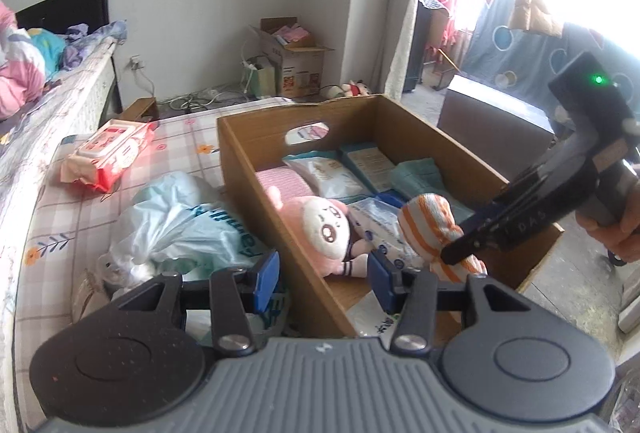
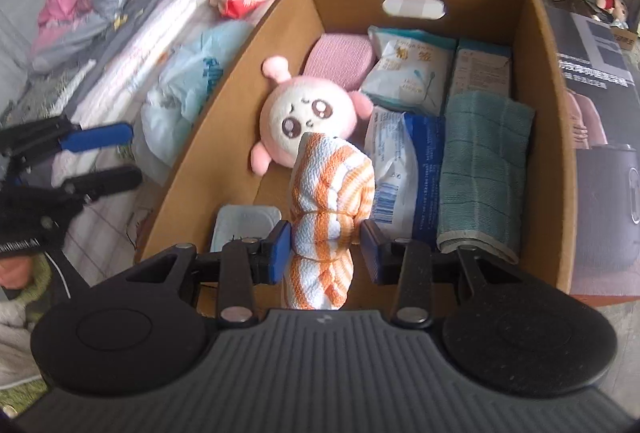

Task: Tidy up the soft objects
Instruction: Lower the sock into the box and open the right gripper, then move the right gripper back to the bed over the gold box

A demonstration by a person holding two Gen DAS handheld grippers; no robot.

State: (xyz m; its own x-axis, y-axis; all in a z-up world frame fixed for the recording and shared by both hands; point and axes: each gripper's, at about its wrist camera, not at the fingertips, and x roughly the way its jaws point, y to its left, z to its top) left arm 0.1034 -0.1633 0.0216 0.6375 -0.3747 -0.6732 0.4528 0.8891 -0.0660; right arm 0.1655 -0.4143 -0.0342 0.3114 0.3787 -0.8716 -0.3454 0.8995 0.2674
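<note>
A cardboard box (image 2: 544, 81) stands on the bed. Inside lie a pink plush doll (image 2: 308, 117), a pink folded cloth (image 2: 344, 57), wipe packs (image 2: 412, 73), a blue-white pack (image 2: 404, 161) and a rolled teal towel (image 2: 480, 169). My right gripper (image 2: 326, 247) is shut on an orange-and-white striped rolled towel (image 2: 328, 193), held above the box's near end; the towel also shows in the left wrist view (image 1: 432, 229). My left gripper (image 1: 324, 279) is open and empty, hovering over the box's left wall (image 1: 256, 193); it also shows in the right wrist view (image 2: 108, 157).
On the checked bedsheet left of the box lie a light-blue plastic bag (image 1: 180, 225) and a red wipes pack (image 1: 108, 153). Bedding is piled at far left (image 1: 20, 61). A cardboard carton (image 1: 296, 61) and cables sit on the floor by the wall.
</note>
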